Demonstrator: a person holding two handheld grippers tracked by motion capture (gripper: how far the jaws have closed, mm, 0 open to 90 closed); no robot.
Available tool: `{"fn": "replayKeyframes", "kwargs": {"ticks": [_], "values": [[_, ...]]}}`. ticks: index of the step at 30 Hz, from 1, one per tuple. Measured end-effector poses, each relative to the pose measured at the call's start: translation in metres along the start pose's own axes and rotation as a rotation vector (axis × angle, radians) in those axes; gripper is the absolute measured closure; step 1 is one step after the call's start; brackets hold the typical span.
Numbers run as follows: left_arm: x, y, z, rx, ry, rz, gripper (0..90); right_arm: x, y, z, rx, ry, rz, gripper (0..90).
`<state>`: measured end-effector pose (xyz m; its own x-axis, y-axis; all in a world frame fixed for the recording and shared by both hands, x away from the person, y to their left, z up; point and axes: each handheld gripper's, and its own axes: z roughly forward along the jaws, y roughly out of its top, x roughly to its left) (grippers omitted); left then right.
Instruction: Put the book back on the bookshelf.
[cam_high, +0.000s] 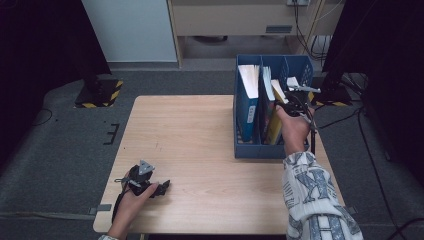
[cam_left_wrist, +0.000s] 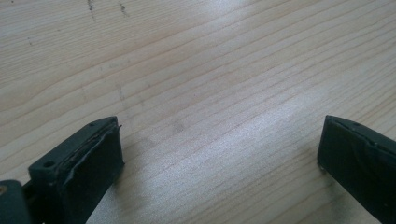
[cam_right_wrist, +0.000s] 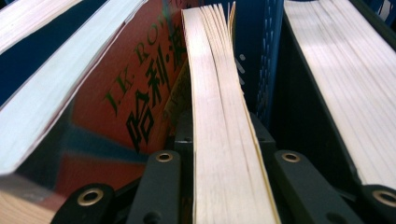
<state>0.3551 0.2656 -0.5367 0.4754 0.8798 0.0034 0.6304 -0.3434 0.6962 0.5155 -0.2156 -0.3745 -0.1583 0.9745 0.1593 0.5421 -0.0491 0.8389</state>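
A blue file rack (cam_high: 250, 150) stands on the right side of the wooden table (cam_high: 200, 140) with several books upright in it. My right gripper (cam_high: 289, 104) reaches into the rack from above and is shut on a thin yellow-covered book (cam_high: 275, 131). In the right gripper view the book's page edges (cam_right_wrist: 219, 112) run up between the black jaws of that gripper (cam_right_wrist: 226, 163), which press on both sides. My left gripper (cam_high: 161, 188) rests on the table near the front left corner. Its jaws stand wide apart over bare wood (cam_left_wrist: 219, 158), with nothing between the pads (cam_left_wrist: 88, 163).
A red-covered book (cam_right_wrist: 135, 93) leans to the left of the held one, and another thick book (cam_right_wrist: 341, 84) stands to its right behind a blue divider. A blue-spined book (cam_high: 247, 102) fills the rack's left slot. Cables and stand bases lie on the floor around the table.
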Motion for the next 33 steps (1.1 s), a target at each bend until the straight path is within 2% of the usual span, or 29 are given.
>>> {"fn": "replayKeyframes", "kwargs": {"ticks": [6,12,20,28,33], "values": [[0.000,0.000,0.000,0.000,0.000,0.000,0.0,0.001,-0.002,-0.006,0.000,0.021,-0.005,70.0],[0.000,0.000,0.000,-0.001,0.000,0.000,0.0,0.001,-0.001,-0.010,-0.014,0.037,0.028,67.4],[0.000,0.000,0.000,-0.001,-0.001,0.000,0.0,0.002,0.005,-0.018,-0.026,0.046,0.045,69.6],[0.000,0.000,0.000,-0.001,-0.001,0.000,0.0,0.006,0.008,-0.019,-0.015,0.030,0.012,73.4],[0.000,0.000,0.000,-0.001,-0.001,0.001,0.0,0.006,0.008,-0.019,-0.016,0.033,0.015,74.8]]}}
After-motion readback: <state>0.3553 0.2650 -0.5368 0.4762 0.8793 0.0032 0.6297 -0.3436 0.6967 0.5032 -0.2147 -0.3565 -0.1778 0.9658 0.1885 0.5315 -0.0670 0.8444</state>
